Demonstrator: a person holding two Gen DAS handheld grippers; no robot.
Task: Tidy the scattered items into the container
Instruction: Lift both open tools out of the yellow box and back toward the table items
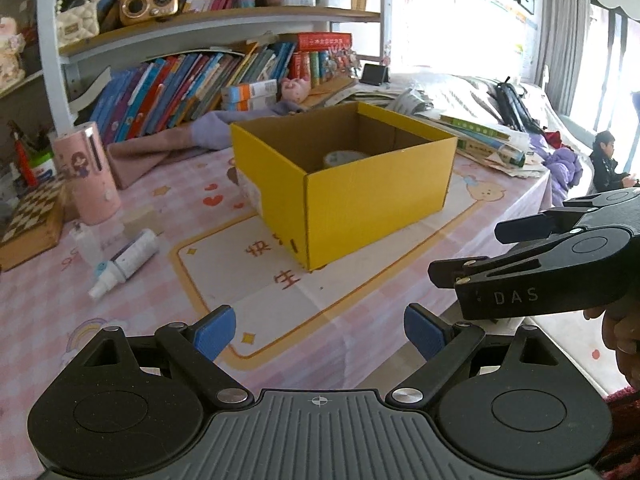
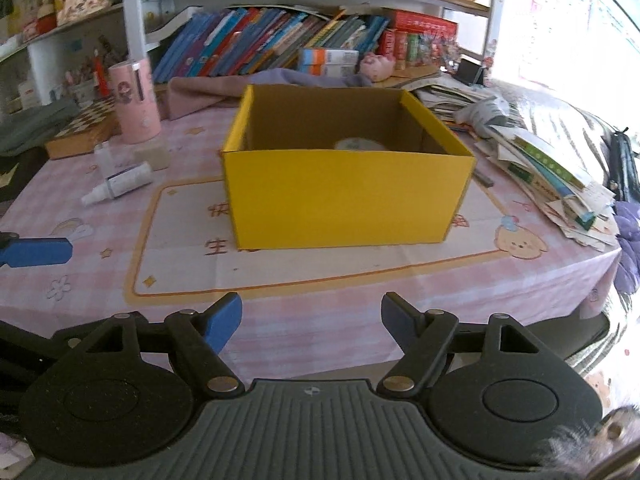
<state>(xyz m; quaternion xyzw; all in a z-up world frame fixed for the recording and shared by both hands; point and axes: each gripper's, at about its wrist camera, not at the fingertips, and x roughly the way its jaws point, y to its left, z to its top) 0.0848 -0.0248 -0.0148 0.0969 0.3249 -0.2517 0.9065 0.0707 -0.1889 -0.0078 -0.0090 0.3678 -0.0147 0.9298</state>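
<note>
An open yellow cardboard box [image 1: 360,208] [image 2: 344,196] stands in the middle of the pink checked tablecloth, with a pale roll [image 1: 344,158] [image 2: 358,145] on its floor. Left of the box lie a white spray bottle [image 1: 124,264] [image 2: 118,186], a small clear bottle [image 1: 86,242] [image 2: 105,156] and a beige block [image 1: 140,220] [image 2: 154,156]. My left gripper [image 1: 318,332] hovers open and empty over the near tablecloth. My right gripper [image 2: 312,320] is open and empty too, facing the box's front wall; the left wrist view shows it side-on [image 1: 464,252].
A tall pink cylinder [image 1: 86,172] [image 2: 134,102] and a chessboard [image 1: 32,216] stand at the left. Leaning books [image 2: 260,44] line the back under a shelf. A heap of papers and books [image 2: 552,172] covers the right side, near the table's edge. A person [image 1: 608,168] sits far right.
</note>
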